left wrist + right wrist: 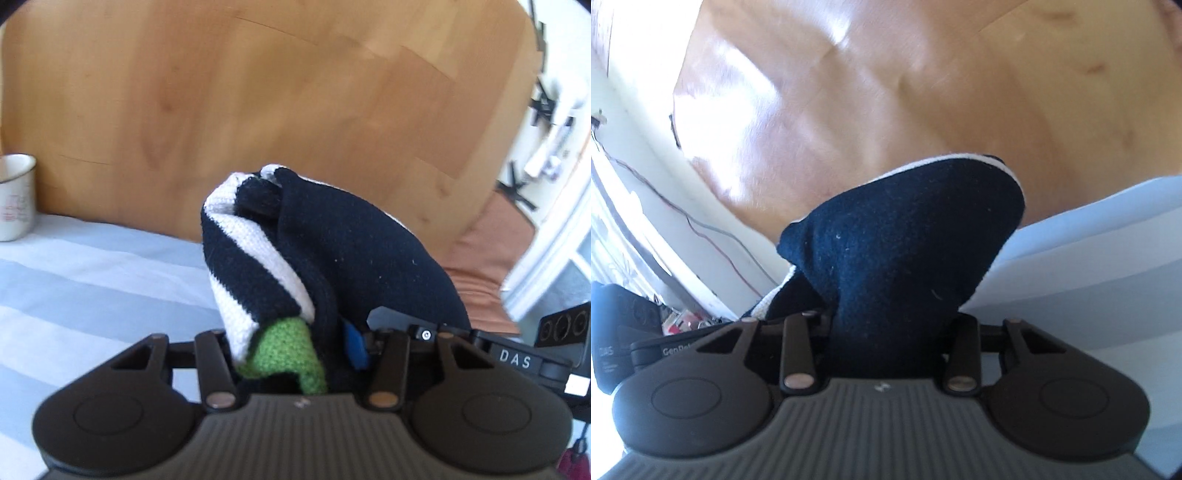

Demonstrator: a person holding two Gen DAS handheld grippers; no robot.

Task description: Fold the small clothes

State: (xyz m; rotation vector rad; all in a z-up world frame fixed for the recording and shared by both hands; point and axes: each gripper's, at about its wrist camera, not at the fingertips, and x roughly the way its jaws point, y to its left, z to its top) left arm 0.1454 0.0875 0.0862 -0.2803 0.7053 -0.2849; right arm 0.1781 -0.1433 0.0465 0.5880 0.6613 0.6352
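Observation:
A small knit garment (332, 240), navy with white stripes and a green patch, stands bunched up between the jaws of my left gripper (295, 332). The cloth hides the fingertips; only a blue pad (356, 343) shows beside it. The jaws are shut on the cloth, which is held off the table. In the right wrist view the navy side of the same garment (897, 251) fills the gap of my right gripper (890, 325), which is shut on it too. Each gripper's black housing shows at the edge of the other's view (517, 356) (646, 350), so the two are close side by side.
A light blue striped cloth (92, 280) covers the near part of the wooden table (258, 110). A white mug (14, 195) stands at its left edge. An orange seat cushion (491, 258) lies beyond the table's right edge. Thin cables (701, 225) run along a white ledge.

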